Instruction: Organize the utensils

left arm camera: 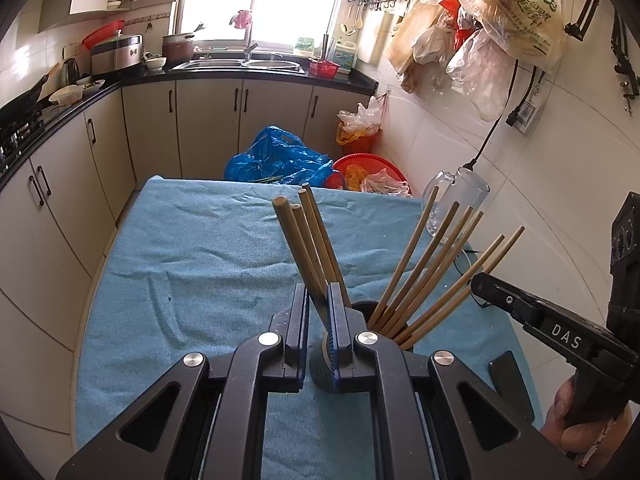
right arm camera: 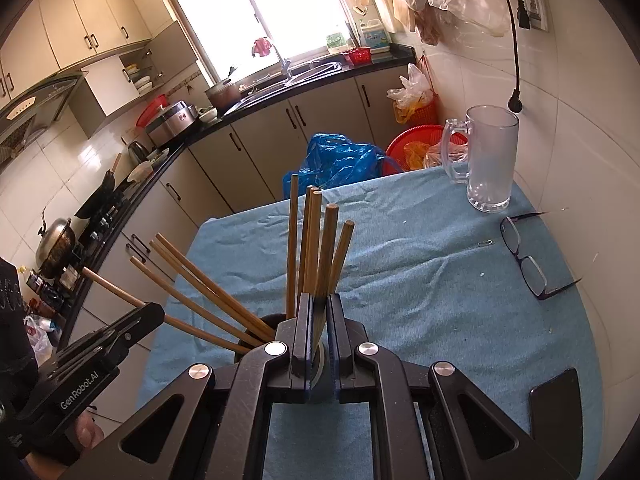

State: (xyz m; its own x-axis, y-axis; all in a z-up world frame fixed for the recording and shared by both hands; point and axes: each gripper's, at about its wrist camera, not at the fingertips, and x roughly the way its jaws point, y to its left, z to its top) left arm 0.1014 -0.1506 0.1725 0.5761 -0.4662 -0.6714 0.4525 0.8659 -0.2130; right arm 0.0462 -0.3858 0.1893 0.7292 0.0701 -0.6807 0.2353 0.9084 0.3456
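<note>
Wooden chopsticks (right arm camera: 316,248) stand in a dark round holder (right arm camera: 276,320) near on the blue-cloth table (right arm camera: 420,280) — clear glass mug (right arm camera: 490,160) far right, dark-framed glasses (right arm camera: 524,256) nearer.

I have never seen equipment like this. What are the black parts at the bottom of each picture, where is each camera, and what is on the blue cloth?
No robot arm is here. A person holds a two-finger gripper in each hand, and each gripper carries a wide-angle camera looking forward along its fingers. The black parts at the bottom are those fingers.

One picture comes from the left gripper, the other from the right gripper. Each also shows the other gripper at its edge.

On the blue cloth stands a dark holder with wooden chopsticks fanning out of it. Farther back are a clear glass mug, a pair of glasses and a small paper clip.

Both grippers are shut, each on some of the chopsticks that stand in the holder: the left on one bundle, the right on another.
</note>
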